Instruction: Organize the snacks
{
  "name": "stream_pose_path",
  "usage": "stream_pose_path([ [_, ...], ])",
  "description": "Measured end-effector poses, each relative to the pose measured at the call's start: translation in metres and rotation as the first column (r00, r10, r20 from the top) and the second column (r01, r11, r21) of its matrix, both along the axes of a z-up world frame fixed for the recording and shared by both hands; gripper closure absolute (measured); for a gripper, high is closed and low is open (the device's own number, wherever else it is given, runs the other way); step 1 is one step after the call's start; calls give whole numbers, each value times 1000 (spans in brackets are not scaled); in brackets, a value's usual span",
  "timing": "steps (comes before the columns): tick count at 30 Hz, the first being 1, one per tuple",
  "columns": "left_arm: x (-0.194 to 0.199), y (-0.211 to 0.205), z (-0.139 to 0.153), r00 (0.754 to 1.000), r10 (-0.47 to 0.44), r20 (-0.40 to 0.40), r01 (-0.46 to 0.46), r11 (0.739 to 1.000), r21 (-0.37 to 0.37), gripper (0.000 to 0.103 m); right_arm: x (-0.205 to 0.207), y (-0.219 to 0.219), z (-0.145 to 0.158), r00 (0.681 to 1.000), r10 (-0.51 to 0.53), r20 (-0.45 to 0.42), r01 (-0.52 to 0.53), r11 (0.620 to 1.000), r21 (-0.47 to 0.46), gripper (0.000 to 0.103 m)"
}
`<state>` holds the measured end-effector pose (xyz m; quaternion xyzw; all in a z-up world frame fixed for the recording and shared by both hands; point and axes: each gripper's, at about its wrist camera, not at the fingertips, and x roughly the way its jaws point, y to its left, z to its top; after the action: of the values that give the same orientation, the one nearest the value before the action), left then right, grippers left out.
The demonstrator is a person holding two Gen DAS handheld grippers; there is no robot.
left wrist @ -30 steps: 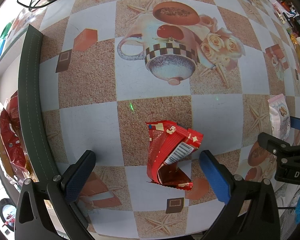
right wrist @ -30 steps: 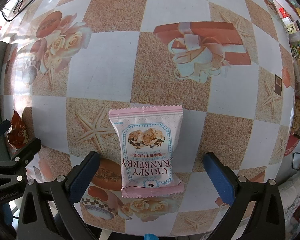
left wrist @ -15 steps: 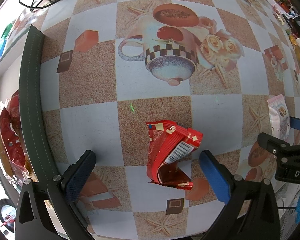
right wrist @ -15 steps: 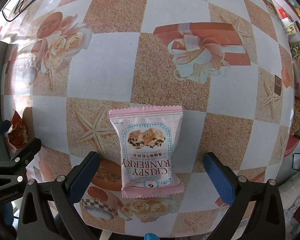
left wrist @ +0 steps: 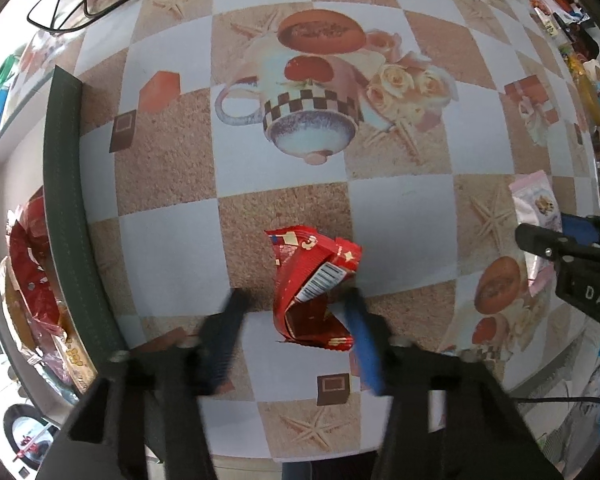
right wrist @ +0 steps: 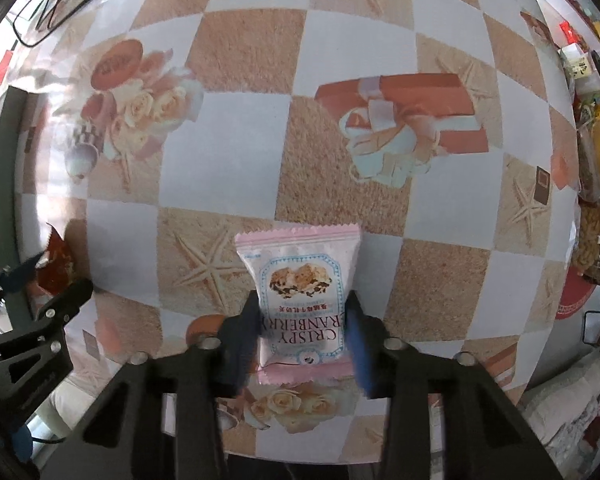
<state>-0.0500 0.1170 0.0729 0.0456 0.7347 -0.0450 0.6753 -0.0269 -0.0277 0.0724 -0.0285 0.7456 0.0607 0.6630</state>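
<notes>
A crumpled red snack packet (left wrist: 308,280) lies on the checkered tablecloth between the fingers of my left gripper (left wrist: 294,300). Its jaws are closing: the blue right finger (left wrist: 360,332) touches the packet's edge, while the left finger still stands apart from it. A pink cranberry snack packet (right wrist: 300,272) lies flat between the fingers of my right gripper (right wrist: 302,304). Those jaws are closing too, and both pads press on the packet's sides. Both grippers point down at the table. The pink packet (left wrist: 536,204) also shows at the right edge of the left wrist view.
A dark green bin wall (left wrist: 66,200) runs along the left, with red snack bags (left wrist: 28,272) behind it. Black cables (left wrist: 80,0) lie at the far left corner. Jars and packed goods (right wrist: 596,200) crowd the right side. The table's front edge runs just below the grippers.
Both grippers' fingers have swung inward from wide open. The right pair now touches the pink packet's sides; the left pair has narrowed around the red packet. Neither packet has moved.
</notes>
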Motion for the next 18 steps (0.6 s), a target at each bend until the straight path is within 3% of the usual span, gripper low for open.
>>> stream_pose_path([
  [1, 1, 0, 1, 1000, 1, -1, -1, 1000, -2, 72, 2, 0, 1, 1000, -3, -3, 3, 1000, 3, 63],
  [2, 2, 2, 2, 1000, 6, -9, -6, 1000, -12, 73, 3, 0, 1, 1000, -1, -2, 1, 1000, 2, 63],
  [12, 1, 11, 4, 1000, 5, -9, -5, 1000, 1, 73, 6, -1, 7, 1000, 2, -10, -2, 1000, 3, 63],
  [16, -4, 5, 1, 1000, 13, -1, -13, 1000, 8, 69, 7, -2, 7, 1000, 1, -11, -1, 1000, 5, 63],
  [18, -6, 6, -1, 1000, 19, 4, -19, 999, 29, 56, 5, -2, 8, 1000, 3, -11, -3, 1000, 5, 63],
])
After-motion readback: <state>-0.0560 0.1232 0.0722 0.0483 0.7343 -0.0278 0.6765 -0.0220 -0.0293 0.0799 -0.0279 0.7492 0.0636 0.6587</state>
